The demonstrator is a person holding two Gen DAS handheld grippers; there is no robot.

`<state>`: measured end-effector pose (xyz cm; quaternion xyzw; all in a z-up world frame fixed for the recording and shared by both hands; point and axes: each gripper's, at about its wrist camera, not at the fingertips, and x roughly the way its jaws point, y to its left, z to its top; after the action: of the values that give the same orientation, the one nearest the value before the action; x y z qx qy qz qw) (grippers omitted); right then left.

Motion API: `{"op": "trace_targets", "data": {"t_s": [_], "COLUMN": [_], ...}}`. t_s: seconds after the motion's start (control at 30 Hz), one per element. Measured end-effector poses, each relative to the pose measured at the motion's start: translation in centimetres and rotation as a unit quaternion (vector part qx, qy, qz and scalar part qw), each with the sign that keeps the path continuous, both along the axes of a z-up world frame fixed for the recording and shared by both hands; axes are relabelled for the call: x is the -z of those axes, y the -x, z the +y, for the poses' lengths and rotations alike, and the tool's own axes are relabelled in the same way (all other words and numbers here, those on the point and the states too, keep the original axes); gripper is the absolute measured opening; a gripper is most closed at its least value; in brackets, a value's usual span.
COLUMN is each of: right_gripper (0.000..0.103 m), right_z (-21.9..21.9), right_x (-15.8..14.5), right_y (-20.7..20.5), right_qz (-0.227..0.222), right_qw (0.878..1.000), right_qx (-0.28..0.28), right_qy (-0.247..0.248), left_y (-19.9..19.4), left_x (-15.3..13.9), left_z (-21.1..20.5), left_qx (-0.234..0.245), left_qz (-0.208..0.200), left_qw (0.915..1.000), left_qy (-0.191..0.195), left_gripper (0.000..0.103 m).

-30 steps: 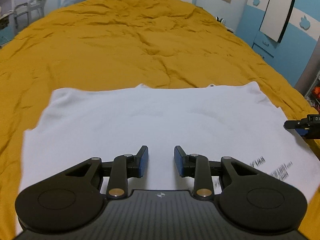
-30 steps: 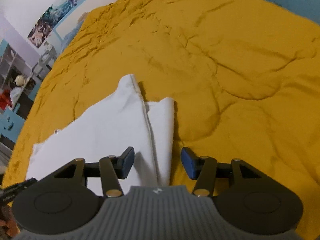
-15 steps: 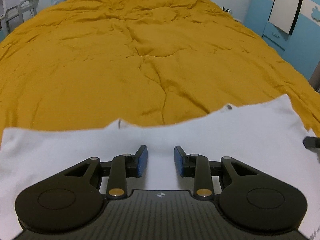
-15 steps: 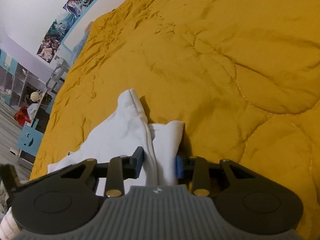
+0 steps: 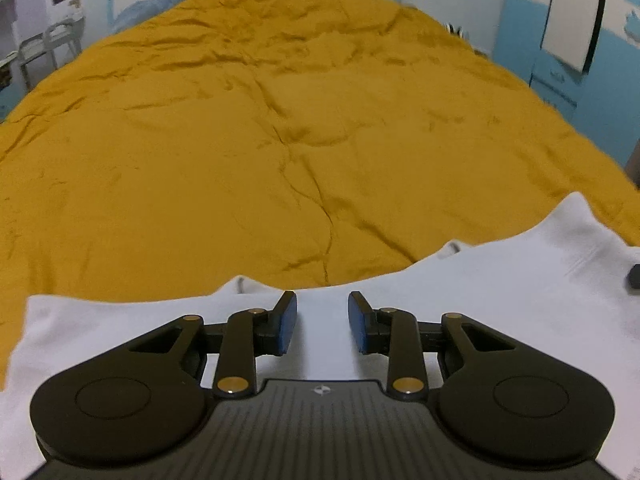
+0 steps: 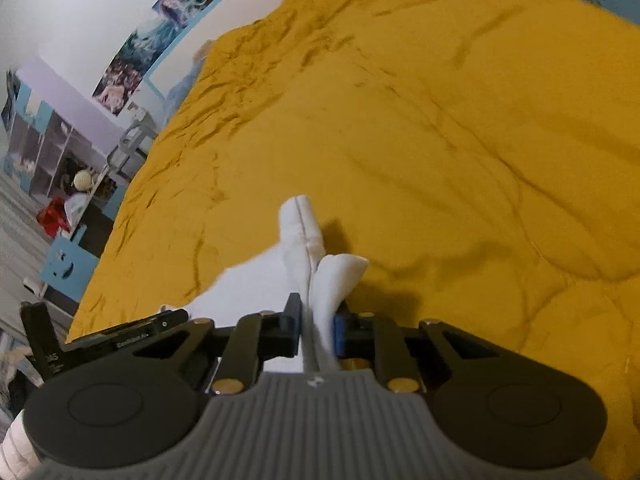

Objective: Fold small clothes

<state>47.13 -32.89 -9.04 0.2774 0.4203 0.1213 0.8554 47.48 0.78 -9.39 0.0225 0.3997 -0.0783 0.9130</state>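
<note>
A white garment (image 5: 500, 292) lies spread flat on the mustard bedcover (image 5: 280, 120). My left gripper (image 5: 322, 322) hovers over the garment close to its far edge, open, with only flat cloth showing below the gap. In the right wrist view a bunched corner of the white garment (image 6: 304, 236) rises off the bedcover (image 6: 460, 128). My right gripper (image 6: 317, 328) has its jaws closing, and its pads pinch that fold of cloth. A dark tip of the right gripper (image 5: 634, 276) shows at the right edge of the left wrist view.
Wrinkled bedcover stretches far beyond the garment. Blue cabinets (image 5: 568, 40) stand past the bed's right side. A shelf unit (image 6: 48, 148) and a red object (image 6: 54, 216) stand on the floor off the bed's left side. The left gripper's body (image 6: 120, 332) sits close beside the right one.
The left gripper slid over the garment to its far edge. The right jaws went from wide apart to pinching the garment's corner, which now stands up in a bunch.
</note>
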Motion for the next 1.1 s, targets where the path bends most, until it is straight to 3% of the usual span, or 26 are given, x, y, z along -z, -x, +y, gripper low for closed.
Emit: {"op": "trace_targets", "data": {"t_s": [0.1,0.3,0.57,0.73,0.87,1.1], "right_gripper": [0.010,0.010,0.009,0.009,0.009,0.009], "right_z": [1.8,6.5,16.7,23.5,29.2,37.7], "right_x": [-2.7,-7.2,-12.0,-12.7,-12.9,-9.6], "right_y": [-0.1,0.0,-0.8,-1.3,-2.0,-2.5], "right_qz": [0.014,0.015,0.015,0.027,0.031,0.060], "right_qw": [1.000,1.000,0.999,0.998,0.997,0.994], "right_qx": [-0.004,-0.012,-0.044,-0.063,-0.073,-0.092], "right_qy": [0.019,0.002,-0.015,-0.014,-0.007,-0.001], "left_y": [2.1,6.0,8.9,10.3,10.6,10.6], "left_x": [-1.5,-3.0,-3.5,-3.3,-2.1,-0.7], "left_z": [1.1,5.7,14.0,19.3,22.9,25.2], "left_qx": [-0.003,-0.032,-0.093,-0.123,-0.171,-0.180], "left_qz": [-0.005,-0.002,0.001,-0.006,0.014,0.021], "left_qw": [1.0000,0.9992,0.9935,0.9865,0.9744,0.9675], "left_qy": [0.004,0.024,0.065,0.108,0.145,0.177], "left_gripper": [0.036,0.036,0.036,0.036,0.036,0.035]}}
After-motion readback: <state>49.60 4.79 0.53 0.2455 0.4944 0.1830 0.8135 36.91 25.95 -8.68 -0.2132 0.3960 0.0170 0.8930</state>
